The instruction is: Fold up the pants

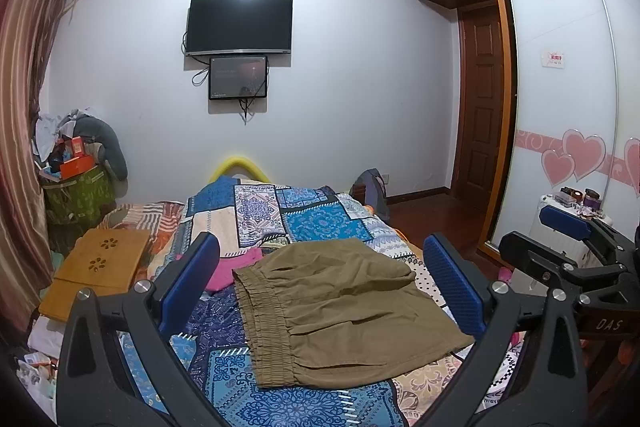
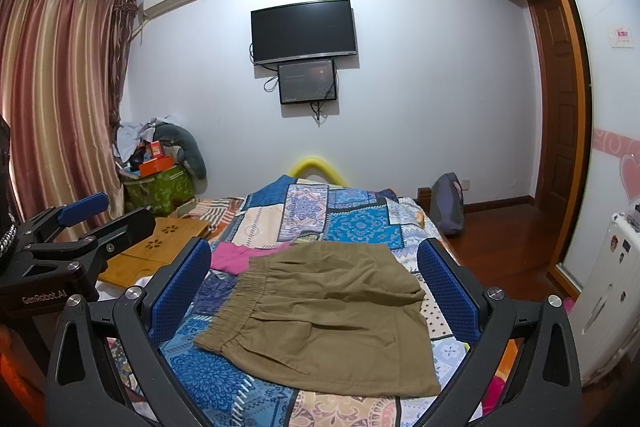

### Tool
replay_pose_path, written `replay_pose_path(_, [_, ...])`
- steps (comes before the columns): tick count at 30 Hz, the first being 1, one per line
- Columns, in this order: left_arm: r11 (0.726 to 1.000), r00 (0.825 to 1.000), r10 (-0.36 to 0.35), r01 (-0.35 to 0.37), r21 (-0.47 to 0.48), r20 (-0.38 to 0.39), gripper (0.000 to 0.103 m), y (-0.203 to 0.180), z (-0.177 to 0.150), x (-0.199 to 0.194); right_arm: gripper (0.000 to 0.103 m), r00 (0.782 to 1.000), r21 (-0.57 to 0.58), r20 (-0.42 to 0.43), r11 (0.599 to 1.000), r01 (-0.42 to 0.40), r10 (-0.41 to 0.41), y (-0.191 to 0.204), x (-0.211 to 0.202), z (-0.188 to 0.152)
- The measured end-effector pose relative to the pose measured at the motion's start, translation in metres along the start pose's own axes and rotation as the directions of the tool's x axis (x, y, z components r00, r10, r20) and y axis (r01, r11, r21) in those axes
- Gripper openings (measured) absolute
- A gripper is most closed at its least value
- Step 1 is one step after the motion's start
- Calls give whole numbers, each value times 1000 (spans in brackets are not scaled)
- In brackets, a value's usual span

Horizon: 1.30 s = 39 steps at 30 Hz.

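Olive-brown pants (image 1: 344,311) lie folded flat on the patchwork bedspread (image 1: 304,215), elastic waistband toward the left. In the right wrist view the pants (image 2: 332,323) fill the space ahead of the fingers. My left gripper (image 1: 320,267) hovers above the bed, open, blue pads wide apart and nothing between them. My right gripper (image 2: 314,273) is open too, held above the pants and holding nothing. The right gripper (image 1: 568,227) also shows at the right edge of the left wrist view, and the left gripper (image 2: 80,211) at the left edge of the right wrist view.
A pink garment (image 1: 236,267) lies just beyond the waistband. A wooden lap tray (image 1: 100,263) rests on the bed's left side. A cluttered green basket (image 1: 78,195) stands in the corner by the curtain (image 2: 52,99). Wardrobe doors (image 1: 568,107) and a white radiator (image 2: 608,291) are on the right.
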State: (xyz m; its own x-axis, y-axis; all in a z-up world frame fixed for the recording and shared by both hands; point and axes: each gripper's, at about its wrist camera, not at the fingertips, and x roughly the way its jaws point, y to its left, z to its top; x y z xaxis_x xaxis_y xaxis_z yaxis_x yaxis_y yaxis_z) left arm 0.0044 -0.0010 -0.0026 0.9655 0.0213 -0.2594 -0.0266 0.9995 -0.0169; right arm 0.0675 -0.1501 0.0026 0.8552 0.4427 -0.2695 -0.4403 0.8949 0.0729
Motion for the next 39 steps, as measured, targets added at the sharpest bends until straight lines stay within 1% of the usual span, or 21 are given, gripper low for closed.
replay_pose_path(24, [1000,1000,4,-4,2,-6,103,0,-4,4,103,1000,-1,2,1000,1,-1,-1,1,0])
replay_pose_path(32, [1000,1000,-3,3,5,-9,103,0,-3,7,103,1000,2,-2,1000,4,-4,-8,4,2])
replay_pose_path(35, [1000,1000,-10,10,7,-25,103,2,-1,16,103,1000,5,-13,1000,4,-4,-15,9,1])
replay_pose_path(39, [1000,998,-9,9,0,-65,103,10,-1,38,103,999,-2,-50,1000,21,-21,-31,27,-3])
